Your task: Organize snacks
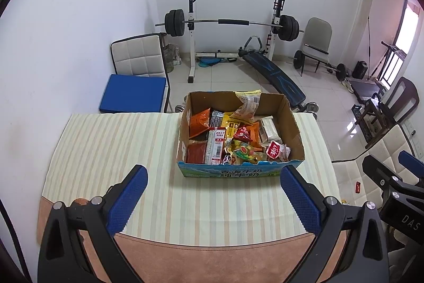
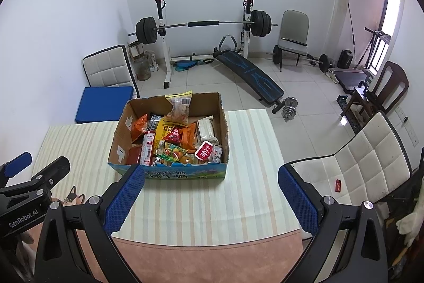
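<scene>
Cardboard box [image 1: 292, 123] brims with snacks [image 1: 238, 139], perhaps sweets; left hand-held gripper [image 1: 213, 200] and right hand-held gripper [image 2: 210, 199] hover, jaws apart, above the bench [image 1: 106, 150].

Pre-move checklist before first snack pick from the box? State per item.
1. Left gripper open, nothing held: ok.
2. Right gripper open, nothing held: ok.
3. Cardboard box top open, snacks reachable from above: ok.
4. Red packet at the near right corner lies on top of the pile: ok.
5. Bare striped tablecloth beside the box for sorting: ok.
6. What lies under the top layer of packets: cannot tell.
</scene>
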